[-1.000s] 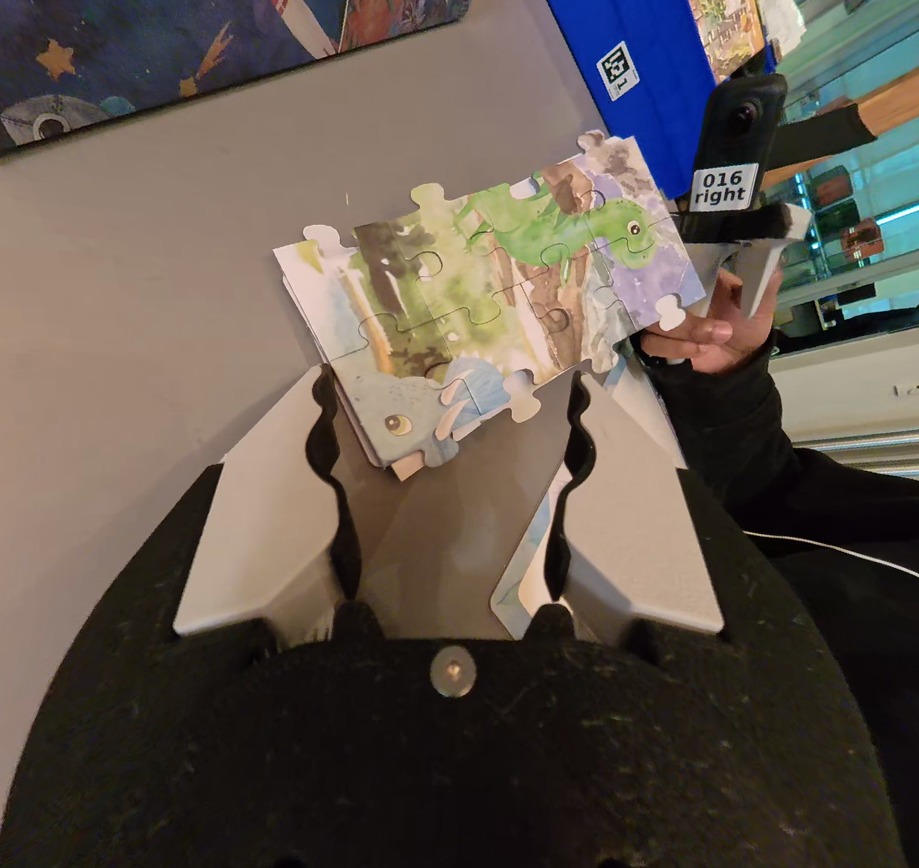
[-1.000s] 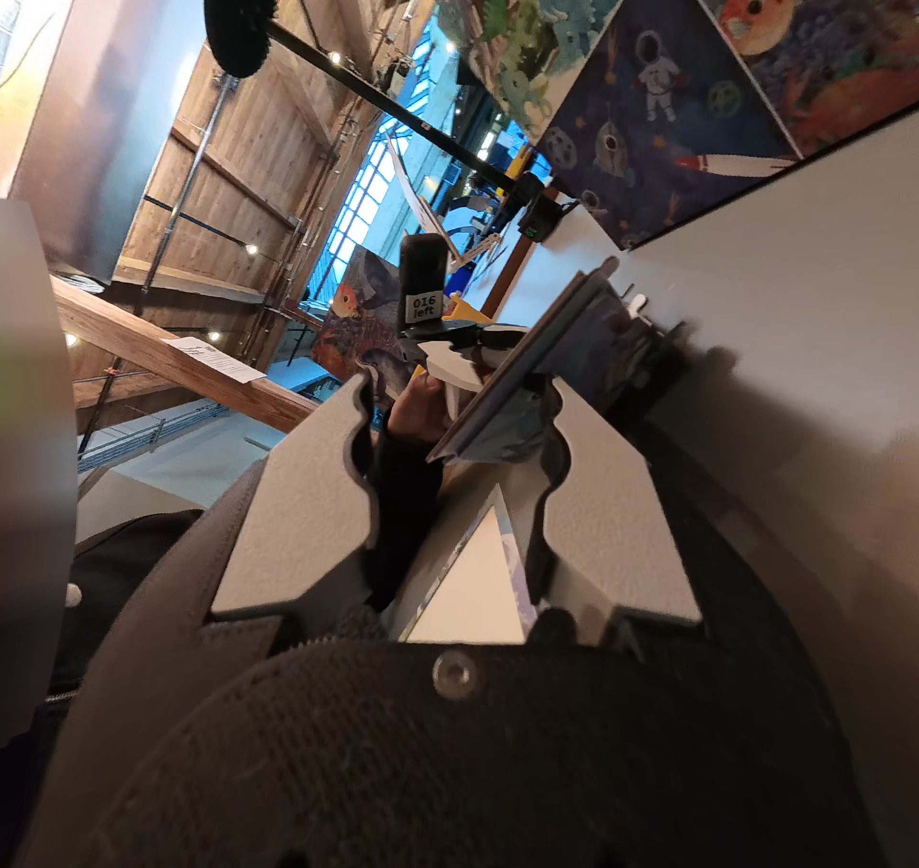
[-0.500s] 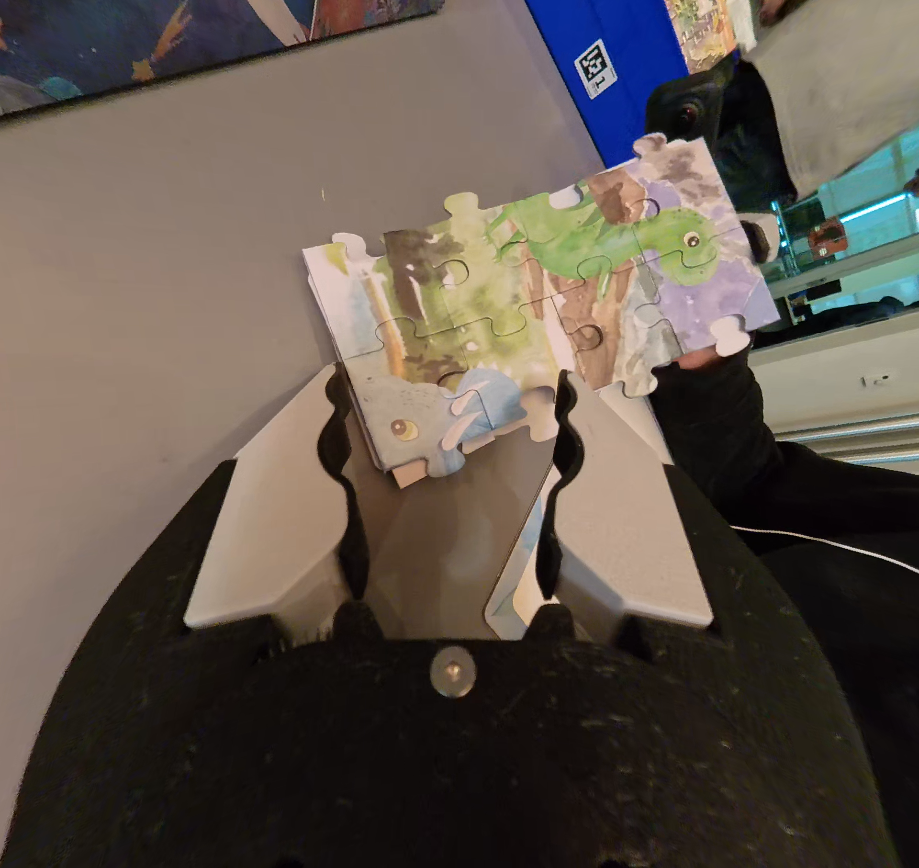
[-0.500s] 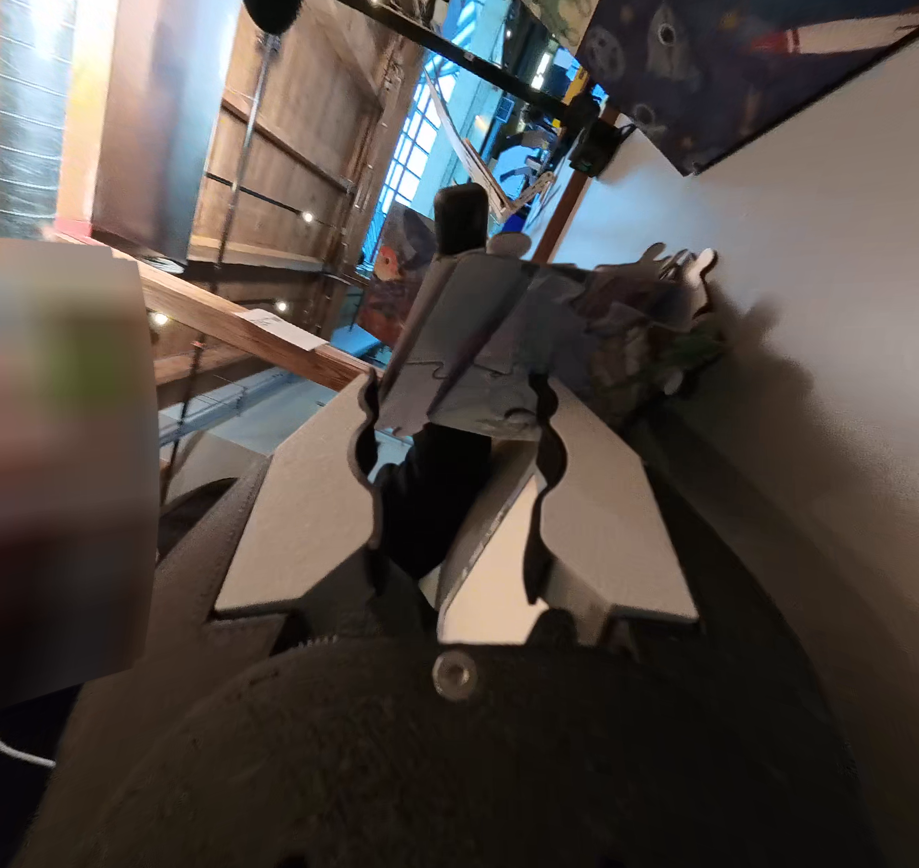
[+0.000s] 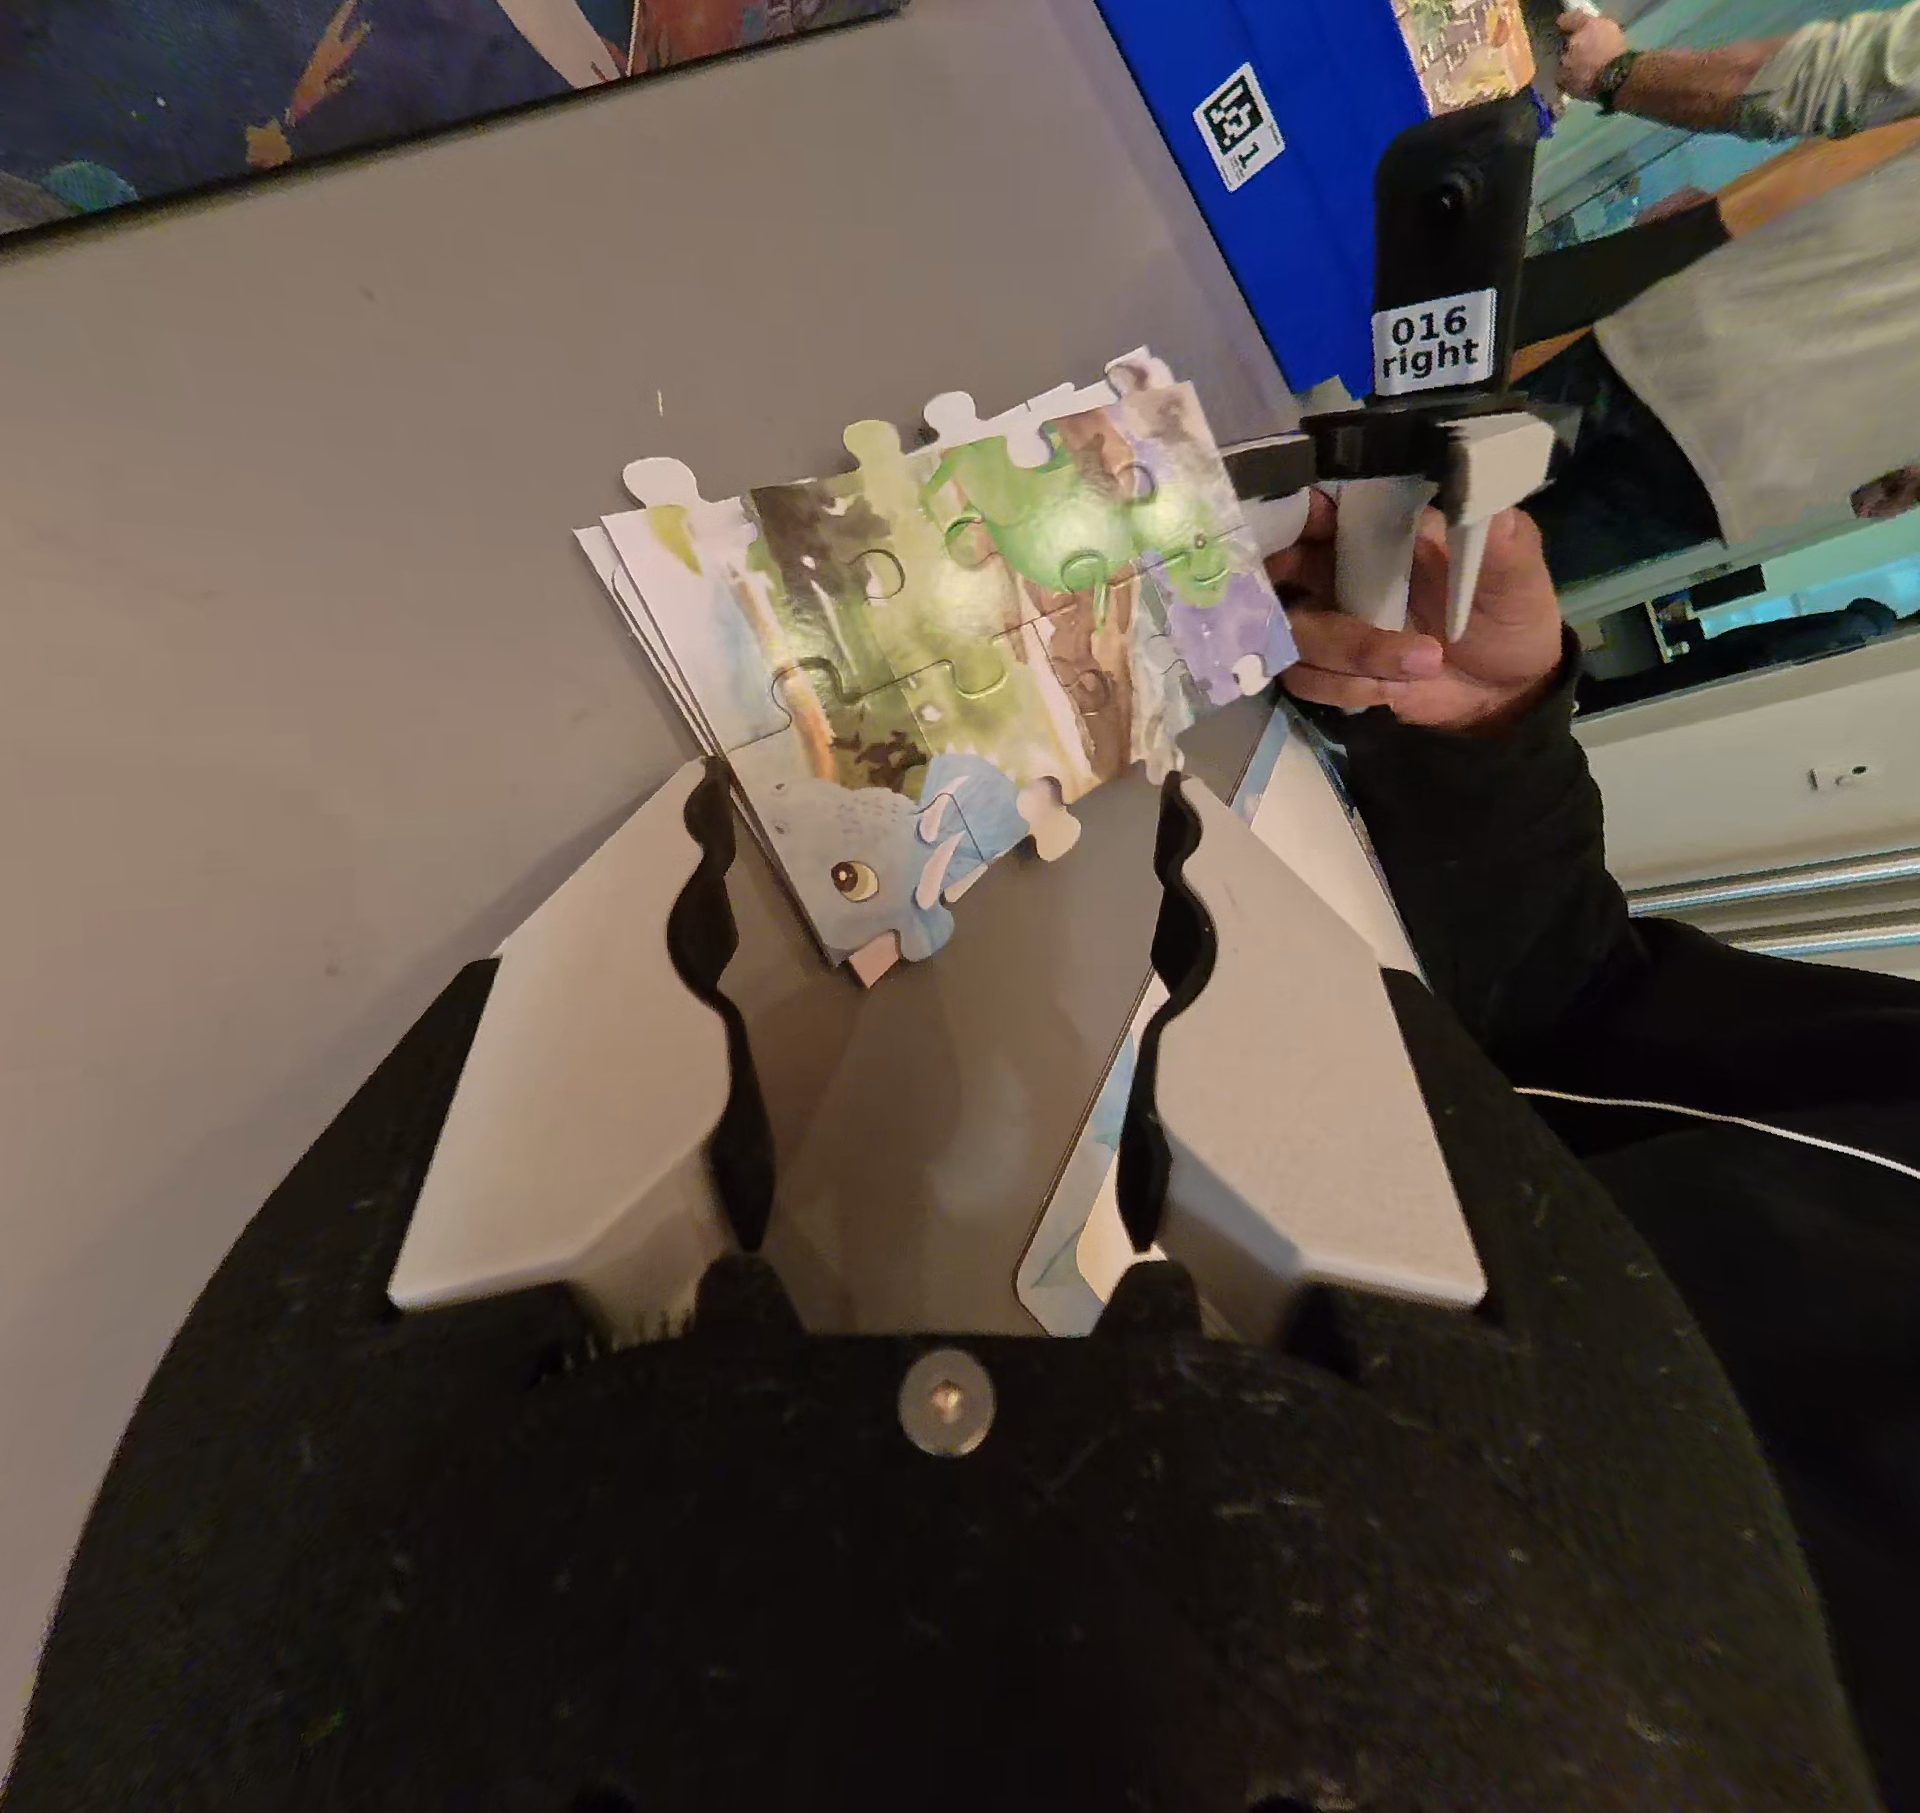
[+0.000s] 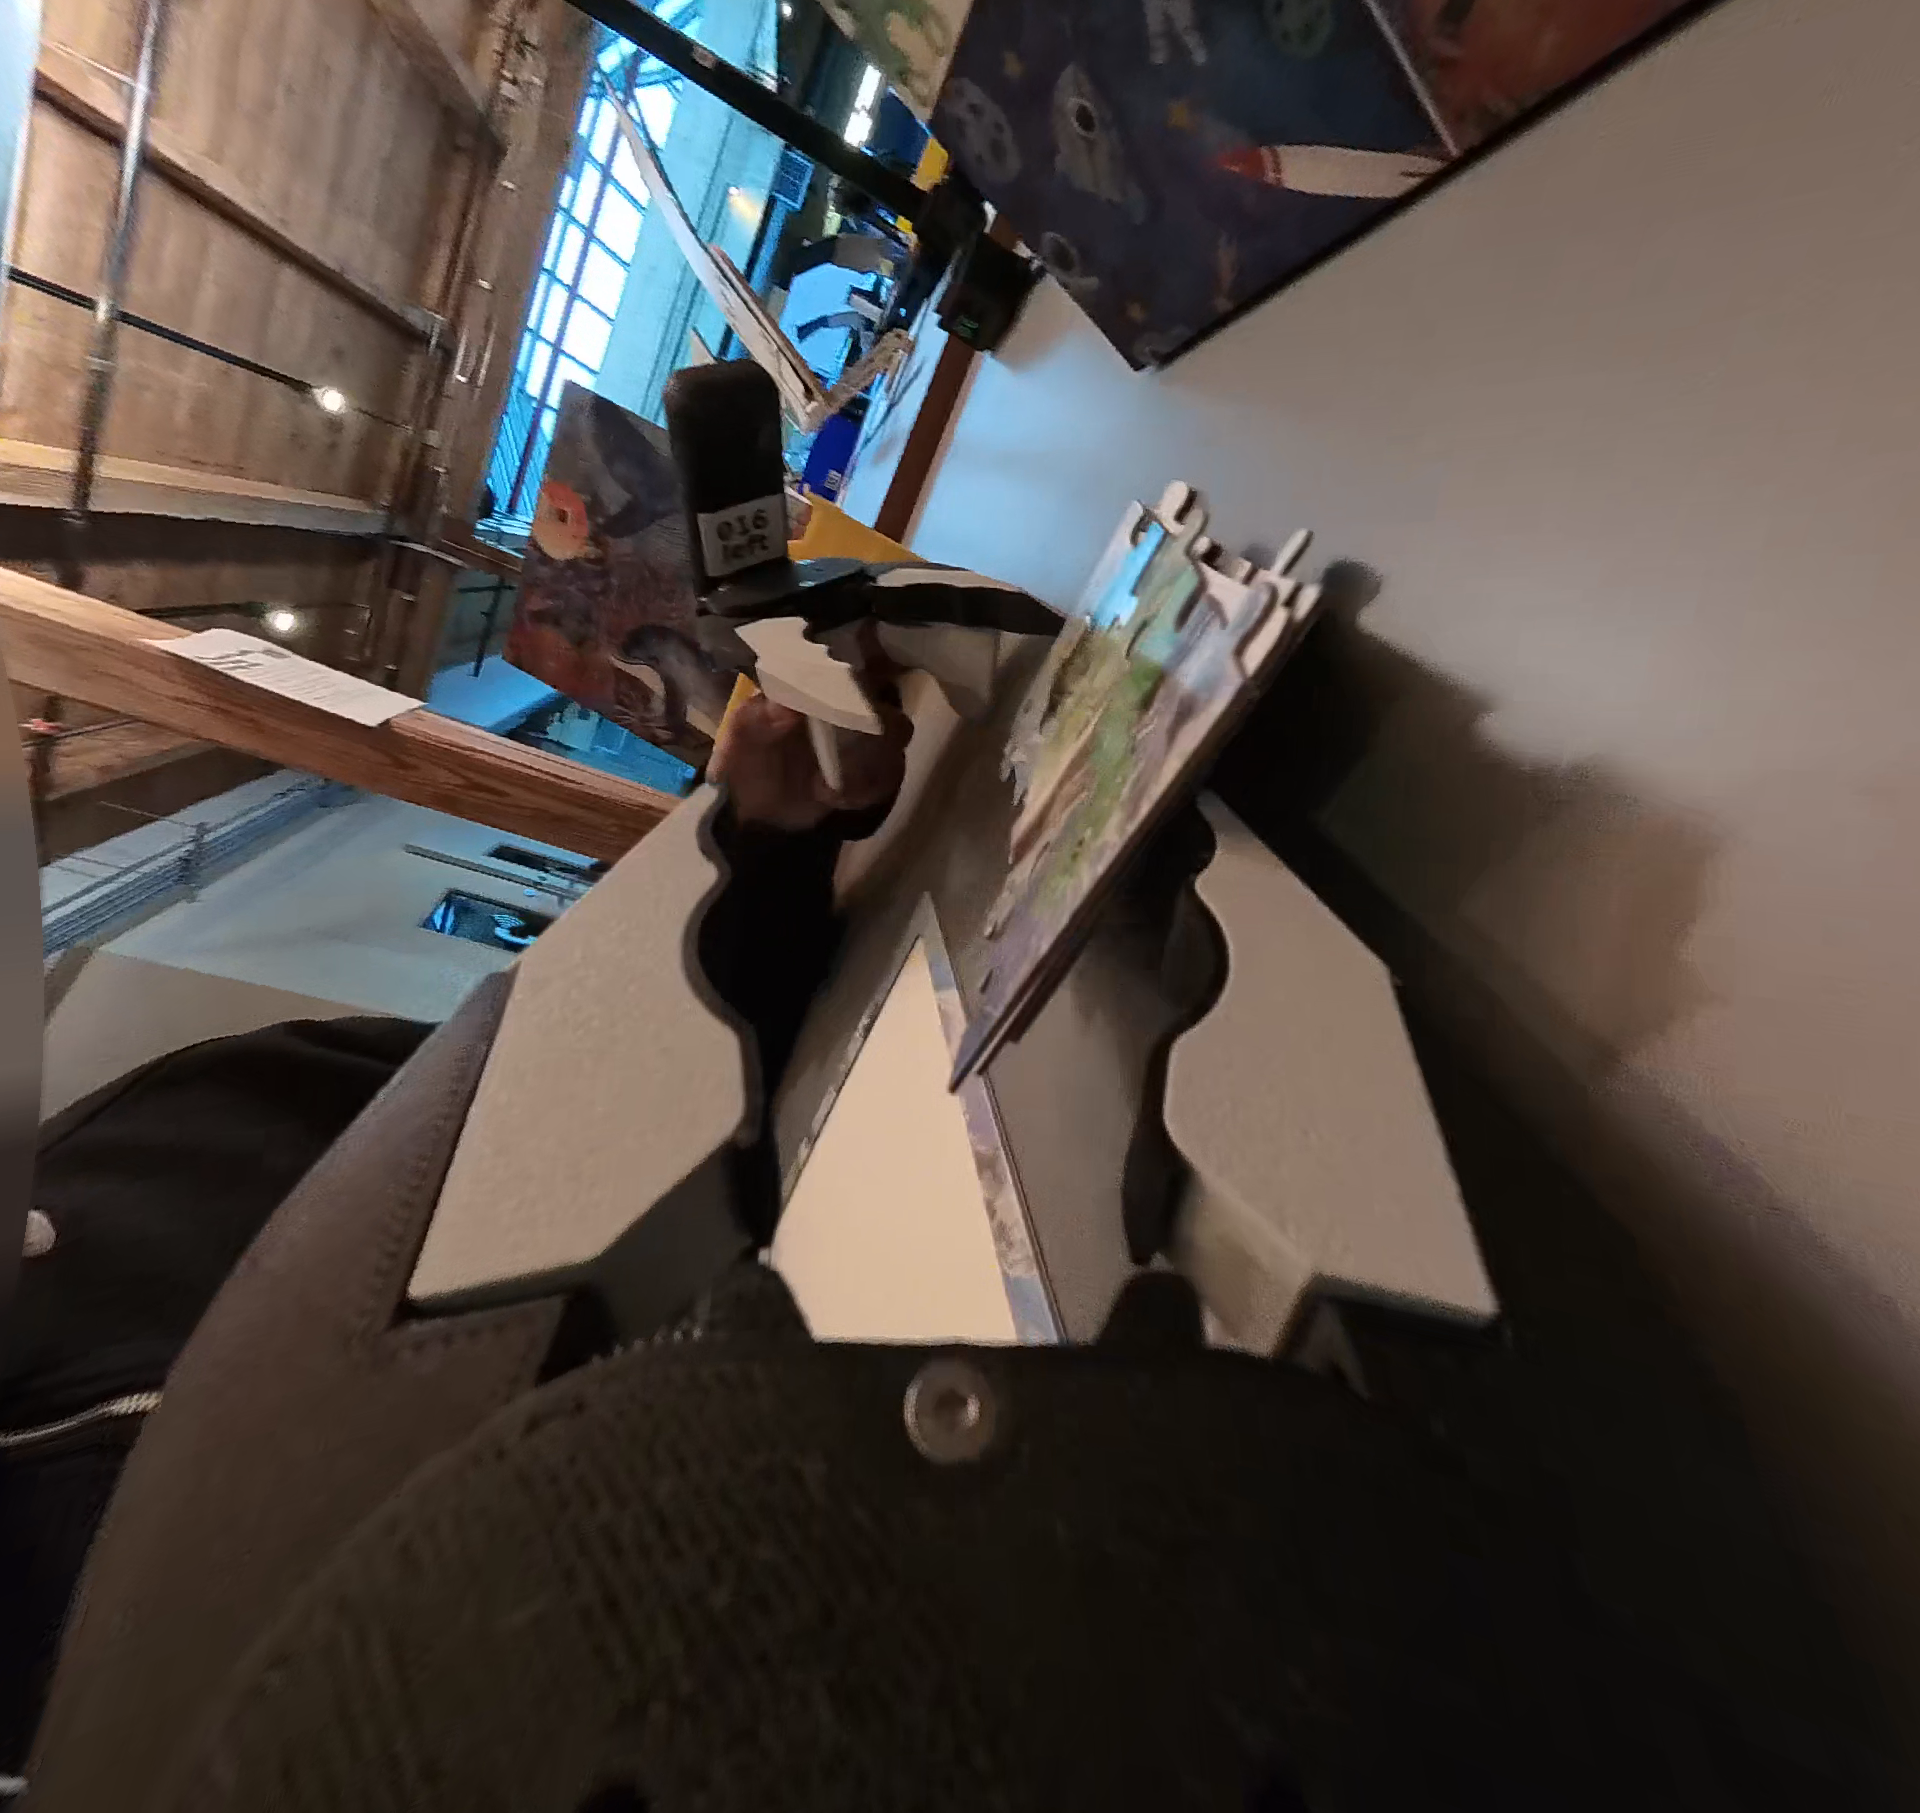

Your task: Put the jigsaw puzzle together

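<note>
Joined puzzle slab (image 5: 966, 641) tilted back up off the grey tabletop (image 5: 364, 516) versus half a second ago, propped between left gripper (image 5: 935, 942) and right gripper (image 6: 966, 932), both fingers wide open, gripping nothing; likely repositioning, assembly unfinished.
</note>
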